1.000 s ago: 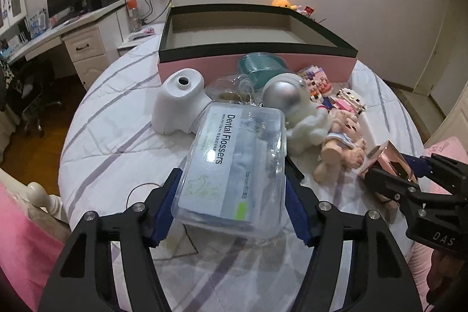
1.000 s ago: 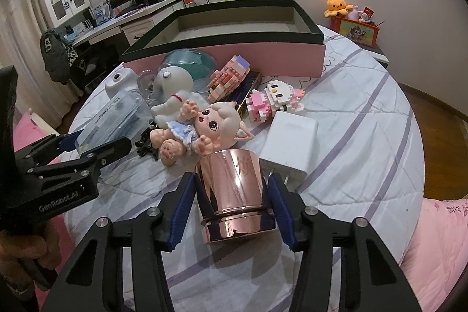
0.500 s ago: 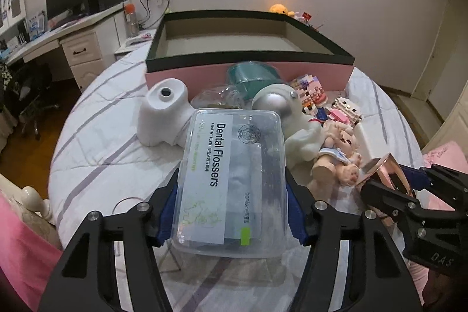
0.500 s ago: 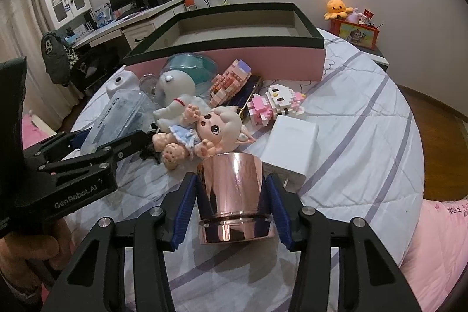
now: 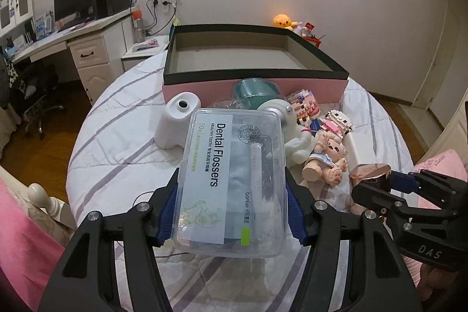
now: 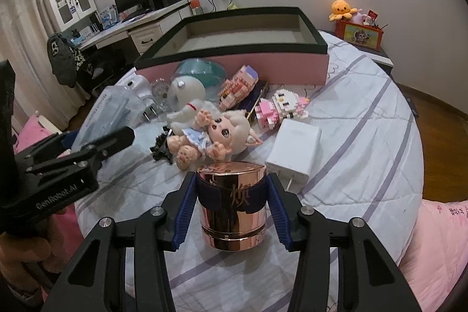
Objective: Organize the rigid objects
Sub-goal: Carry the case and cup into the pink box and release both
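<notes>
The left gripper (image 5: 231,212) had its jaws clamped on the dental flosser box (image 5: 234,180), the right gripper (image 6: 231,212) on the rose-gold jar (image 6: 232,206), both held above the bed (image 6: 365,122). The pink box (image 6: 248,31) looked empty; the doll (image 6: 216,136) and other toys remained outside.

Left gripper (image 5: 231,212): matte black plastic frame w/ angular cut-outs, blue ribbed pads (image 5: 168,212) on inner finger faces, round silver screws at the joints. White "GenRobot.AI" lettering on its side, per right wrist view.

Right gripper (image 6: 232,209): same build, black frame, blue ribbed pads (image 6: 182,212), silver screws. White "DAS" lettering on its side, per left wrist view.

Skin visible at frame edges; blurred.
</notes>
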A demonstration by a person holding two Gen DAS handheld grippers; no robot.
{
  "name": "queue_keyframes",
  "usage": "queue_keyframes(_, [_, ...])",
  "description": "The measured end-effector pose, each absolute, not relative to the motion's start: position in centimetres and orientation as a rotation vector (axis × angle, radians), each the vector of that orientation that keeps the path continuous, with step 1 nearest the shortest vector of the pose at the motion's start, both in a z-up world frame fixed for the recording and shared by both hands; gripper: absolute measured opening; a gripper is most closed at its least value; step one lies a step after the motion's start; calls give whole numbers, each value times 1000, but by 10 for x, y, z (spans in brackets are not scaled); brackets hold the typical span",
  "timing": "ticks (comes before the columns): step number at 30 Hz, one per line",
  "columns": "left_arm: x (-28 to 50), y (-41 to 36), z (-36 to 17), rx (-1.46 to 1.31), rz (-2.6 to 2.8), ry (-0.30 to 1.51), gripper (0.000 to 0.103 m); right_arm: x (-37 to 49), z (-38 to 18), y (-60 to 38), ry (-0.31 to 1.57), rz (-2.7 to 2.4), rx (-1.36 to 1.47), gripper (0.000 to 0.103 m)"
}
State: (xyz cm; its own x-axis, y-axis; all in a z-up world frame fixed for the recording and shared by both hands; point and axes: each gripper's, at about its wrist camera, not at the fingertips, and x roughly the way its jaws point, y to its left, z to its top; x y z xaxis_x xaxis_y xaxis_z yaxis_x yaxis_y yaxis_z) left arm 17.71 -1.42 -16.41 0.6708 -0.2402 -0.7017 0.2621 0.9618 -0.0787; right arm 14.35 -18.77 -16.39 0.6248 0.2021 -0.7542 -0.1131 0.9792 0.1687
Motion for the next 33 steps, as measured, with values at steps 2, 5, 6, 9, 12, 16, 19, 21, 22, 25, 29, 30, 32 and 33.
queue_keyframes(2, [176, -14, -165, 28, -284, 793, 63, 145, -165, -189, 880, 177, 112, 49])
queue_keyframes(5, [177, -16, -168, 29, -288, 800, 63, 153, -173, -185, 928, 172, 73, 49])
queue_keyframes(6, [178, -16, -168, 29, -289, 801, 63, 155, -176, -186, 936, 170, 77, 49])
queue_keyframes(9, [178, -17, -168, 29, -289, 799, 63, 155, -181, -188, 928, 169, 97, 48])
queue_keyframes(12, [177, -16, -166, 29, -286, 793, 63, 152, -178, -189, 918, 176, 99, 48])
queue_keyframes(16, [176, -15, -158, 27, -283, 772, 63, 147, -171, -188, 900, 191, 106, 48])
queue_keyframes(19, [175, -15, -150, 28, -285, 755, 63, 144, -161, -186, 880, 204, 109, 48])
queue_keyframes(21, [176, -14, -145, 27, -284, 746, 63, 144, -153, -186, 865, 218, 112, 48])
queue_keyframes(22, [177, -14, -143, 27, -284, 742, 63, 145, -147, -186, 854, 224, 113, 48])
queue_keyframes(25, [183, -14, -129, 24, -281, 718, 63, 153, -126, -187, 816, 242, 114, 48])
queue_keyframes(29, [207, -19, -103, 30, -258, 667, 63, 173, -99, -190, 754, 239, 89, 48])
queue_keyframes(30, [212, -20, -99, 31, -253, 657, 63, 182, -93, -190, 739, 237, 83, 48])
queue_keyframes(32, [227, -23, -89, 31, -244, 635, 63, 201, -82, -193, 715, 231, 76, 48])
queue_keyframes(33, [239, -26, -85, 28, -242, 627, 63, 210, -79, -195, 708, 230, 77, 48])
